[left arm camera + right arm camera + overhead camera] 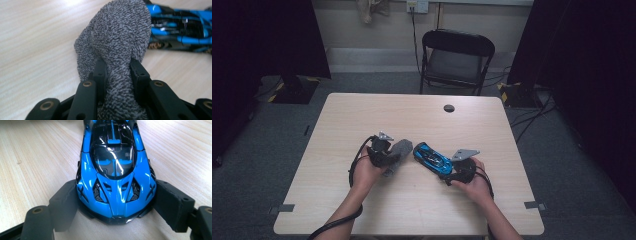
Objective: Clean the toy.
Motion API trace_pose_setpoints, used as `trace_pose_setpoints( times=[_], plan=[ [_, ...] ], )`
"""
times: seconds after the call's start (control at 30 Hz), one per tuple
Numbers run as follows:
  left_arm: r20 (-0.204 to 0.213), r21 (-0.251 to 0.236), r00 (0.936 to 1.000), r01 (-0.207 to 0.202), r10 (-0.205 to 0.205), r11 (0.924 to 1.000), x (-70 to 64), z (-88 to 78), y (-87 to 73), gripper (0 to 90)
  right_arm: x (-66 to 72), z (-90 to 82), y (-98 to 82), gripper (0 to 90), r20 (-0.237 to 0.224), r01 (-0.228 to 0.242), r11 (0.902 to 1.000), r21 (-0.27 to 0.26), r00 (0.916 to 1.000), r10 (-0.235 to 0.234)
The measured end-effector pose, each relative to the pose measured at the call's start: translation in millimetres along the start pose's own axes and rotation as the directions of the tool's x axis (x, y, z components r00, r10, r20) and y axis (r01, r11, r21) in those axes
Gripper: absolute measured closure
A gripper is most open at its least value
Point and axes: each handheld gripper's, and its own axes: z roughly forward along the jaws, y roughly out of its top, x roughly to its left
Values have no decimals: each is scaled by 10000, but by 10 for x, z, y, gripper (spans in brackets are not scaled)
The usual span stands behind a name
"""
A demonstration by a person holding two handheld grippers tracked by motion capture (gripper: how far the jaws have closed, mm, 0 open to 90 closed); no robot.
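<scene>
Pinching a grey cloth [115,42], the left gripper [384,152] has its jaws clamped on the fabric, which bunches beyond them toward the blue toy car [115,170]; the right gripper [460,169] grips the car by its sides, one end between the jaws; car's long axis runs diagonally, from the right gripper toward the table's [412,112] far-left corner, mid-table; pale wood top; folding chair [456,60] beyond the far edge; grey floor.
</scene>
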Motion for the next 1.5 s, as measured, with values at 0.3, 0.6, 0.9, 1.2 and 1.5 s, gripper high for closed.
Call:
trace_pose_setpoints(
  times=[0.3, 0.6, 0.9, 1.2, 1.5],
  plan=[
    [-126, 83, 9994, -334, 335, 9994, -6, -102, -164, 704, 8, -14, -11, 233, 93, -93, 10000, 21, 9999, 93],
    [43, 182, 9987, -499, 498, 9986, -37, -103, -265, 692, -17, -91, -8, 184, 41, -323, 9990, -309, 9995, 324],
    [100, 137, 9971, -760, 759, 9970, -110, -67, -301, 671, -62, -188, 152, 213, -38, -501, 9972, -551, 9987, 500],
    [178, -33, 9966, -799, 799, 9968, -124, -66, -345, 662, -87, -39, 387, 266, -110, -395, 9976, -565, 9992, 390],
    [217, -155, 9961, -855, 858, 9962, -119, -62, -371, 659, -90, 124, 484, 415, -381, -171, 9996, -236, 9991, 161]
  ],
)
